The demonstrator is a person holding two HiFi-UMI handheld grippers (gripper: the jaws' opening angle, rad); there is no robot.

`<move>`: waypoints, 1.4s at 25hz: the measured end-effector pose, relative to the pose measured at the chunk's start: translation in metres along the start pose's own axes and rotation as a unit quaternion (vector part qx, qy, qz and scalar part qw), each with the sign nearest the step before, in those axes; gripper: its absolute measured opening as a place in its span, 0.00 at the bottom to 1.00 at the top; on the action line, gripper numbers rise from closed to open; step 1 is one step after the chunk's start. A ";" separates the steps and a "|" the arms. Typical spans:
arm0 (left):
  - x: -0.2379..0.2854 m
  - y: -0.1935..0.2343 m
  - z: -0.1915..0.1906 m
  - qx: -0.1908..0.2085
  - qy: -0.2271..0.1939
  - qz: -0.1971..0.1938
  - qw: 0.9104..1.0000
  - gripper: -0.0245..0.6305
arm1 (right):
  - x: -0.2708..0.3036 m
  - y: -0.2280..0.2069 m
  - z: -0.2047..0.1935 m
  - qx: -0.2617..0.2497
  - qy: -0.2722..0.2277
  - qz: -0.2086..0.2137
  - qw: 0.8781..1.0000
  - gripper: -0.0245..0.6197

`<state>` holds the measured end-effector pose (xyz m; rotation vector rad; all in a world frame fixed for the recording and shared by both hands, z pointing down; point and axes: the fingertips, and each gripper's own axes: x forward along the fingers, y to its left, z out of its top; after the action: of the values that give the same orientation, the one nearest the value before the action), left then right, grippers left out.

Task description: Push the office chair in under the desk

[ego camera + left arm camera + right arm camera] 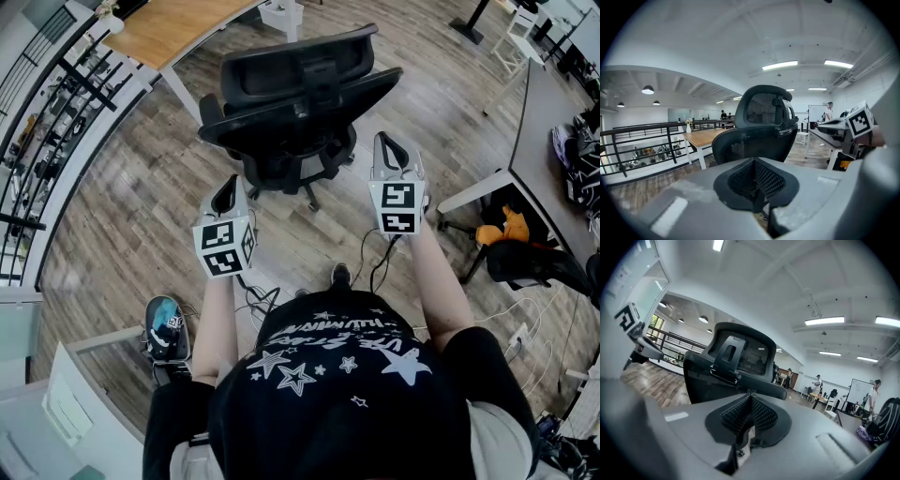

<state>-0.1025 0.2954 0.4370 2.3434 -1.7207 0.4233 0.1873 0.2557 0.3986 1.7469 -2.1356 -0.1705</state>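
Office chair (pixel 300 94), black, stands on wood floor (pixel 141 206), backrest toward person, clear of wooden desk (pixel 178 23), which lies beyond chair at upper left. Seat not under desk. Left gripper (pixel 225 195) has jaws fully together and holds nothing. Right gripper (pixel 392 150) likewise closed and empty. Both grippers point at backrest, one each side, held near but apart from it.

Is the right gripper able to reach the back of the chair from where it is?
Probably yes. The right gripper, jaws shut, is held just behind the office chair, and nothing stands between them.
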 end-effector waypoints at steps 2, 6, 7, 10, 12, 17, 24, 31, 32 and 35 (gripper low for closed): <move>-0.002 0.002 0.001 0.000 -0.003 0.000 1.000 0.04 | 0.000 0.004 0.000 0.002 0.000 0.004 1.000 0.04; -0.004 0.006 0.000 -0.001 -0.006 -0.002 1.000 0.04 | -0.002 0.008 -0.001 0.001 0.004 0.002 1.000 0.04; -0.004 0.007 -0.002 -0.002 -0.006 -0.002 1.000 0.04 | -0.002 0.009 -0.002 0.002 0.006 0.000 1.000 0.04; -0.008 0.011 -0.005 -0.003 -0.006 -0.005 1.000 0.04 | -0.004 0.013 -0.001 0.003 0.008 -0.002 1.000 0.04; -0.011 0.014 -0.008 -0.005 -0.005 -0.006 1.000 0.04 | -0.007 0.016 -0.002 0.001 0.010 -0.003 1.000 0.04; -0.020 0.018 -0.018 -0.005 0.001 -0.012 1.000 0.04 | -0.018 0.023 -0.009 0.012 0.022 -0.004 1.000 0.04; -0.029 0.021 -0.030 0.012 -0.002 -0.026 1.000 0.04 | -0.039 0.026 -0.031 0.035 0.038 -0.025 0.998 0.04; -0.019 0.023 -0.024 0.026 -0.005 -0.015 1.000 0.04 | -0.027 0.017 -0.039 0.010 0.040 -0.025 0.999 0.04; -0.015 0.023 -0.021 0.027 -0.007 -0.013 1.000 0.04 | -0.022 0.013 -0.038 0.010 0.037 -0.028 0.999 0.04; -0.003 0.024 -0.010 0.029 -0.016 -0.002 0.999 0.04 | 0.000 -0.006 -0.029 0.003 0.019 -0.043 0.999 0.04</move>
<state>-0.1272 0.2938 0.4451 2.4069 -1.7399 0.4434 0.2030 0.2590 0.4238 1.8305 -2.0380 -0.1531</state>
